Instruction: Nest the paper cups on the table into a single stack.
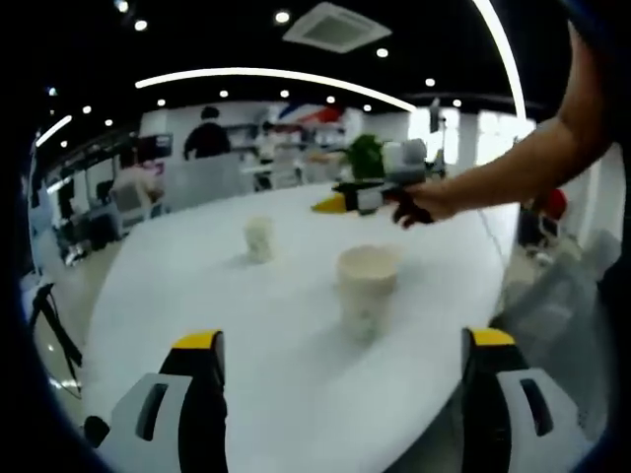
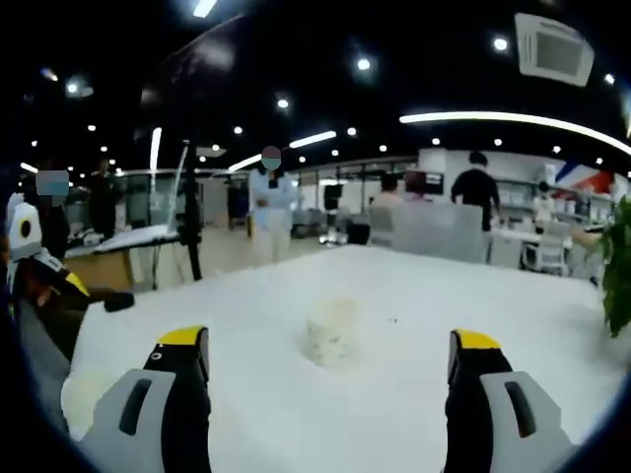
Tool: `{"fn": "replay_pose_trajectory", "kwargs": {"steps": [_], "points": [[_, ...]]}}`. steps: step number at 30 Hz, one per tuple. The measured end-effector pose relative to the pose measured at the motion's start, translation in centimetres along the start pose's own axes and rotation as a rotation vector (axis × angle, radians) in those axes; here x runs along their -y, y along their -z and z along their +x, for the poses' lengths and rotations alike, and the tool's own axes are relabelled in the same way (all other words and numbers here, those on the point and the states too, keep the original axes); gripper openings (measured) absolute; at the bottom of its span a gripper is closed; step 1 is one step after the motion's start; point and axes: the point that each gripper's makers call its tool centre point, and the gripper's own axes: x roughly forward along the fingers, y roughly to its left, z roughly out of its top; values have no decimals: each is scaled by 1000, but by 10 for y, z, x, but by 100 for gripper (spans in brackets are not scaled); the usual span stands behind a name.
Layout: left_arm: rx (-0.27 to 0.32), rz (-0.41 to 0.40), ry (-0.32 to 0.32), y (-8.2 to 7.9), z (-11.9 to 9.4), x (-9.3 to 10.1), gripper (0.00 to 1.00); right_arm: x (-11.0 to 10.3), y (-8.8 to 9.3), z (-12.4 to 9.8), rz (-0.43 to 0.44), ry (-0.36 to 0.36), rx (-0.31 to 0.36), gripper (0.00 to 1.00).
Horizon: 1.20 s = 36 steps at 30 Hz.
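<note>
Two white paper cups stand upright on the white table (image 1: 197, 286). The nearer, wider-looking cup (image 1: 367, 291) is just ahead of my left gripper (image 1: 343, 340), whose jaws stand open and hold nothing. The smaller-looking cup (image 1: 258, 238) is farther back and to the left. In the left gripper view a hand holds my right gripper (image 1: 367, 197) low over the far side of the table. In the right gripper view a paper cup (image 2: 330, 333) stands ahead of my right gripper (image 2: 330, 343), which is open and empty.
The table's curved edge (image 1: 94, 325) drops to the floor on the left. A green plant (image 1: 367, 155) stands beyond the far edge. A person's arm (image 1: 513, 163) reaches in from the right. People, desks and chairs fill the office behind.
</note>
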Motion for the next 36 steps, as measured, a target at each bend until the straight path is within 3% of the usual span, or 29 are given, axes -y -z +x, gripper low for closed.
{"fn": "replay_pose_trajectory", "kwargs": {"steps": [6, 8, 11, 18, 24, 27, 31, 36], "points": [[-15, 3, 1, 4, 2, 1, 97, 3, 12, 48, 4, -19, -22, 100], [-28, 71, -17, 5, 3, 0, 98, 1, 22, 63, 37, -28, -51, 98], [-38, 93, -14, 8, 5, 4, 97, 0, 34, 80, 21, -28, -87, 96], [-43, 37, -51, 11, 3, -11, 95, 8, 54, 121, 53, -13, -126, 89], [-36, 26, -41, 11, 4, -10, 95, 8, 58, 138, 29, -12, -151, 78], [-42, 33, -42, 12, 5, -10, 95, 8, 61, 142, -15, -20, -180, 68], [-45, 44, -42, 11, 6, -9, 95, 3, 63, 143, -45, -40, -223, 47], [-39, 44, -47, 9, 5, -9, 94, -2, 54, 139, -29, -54, -201, 43]]}}
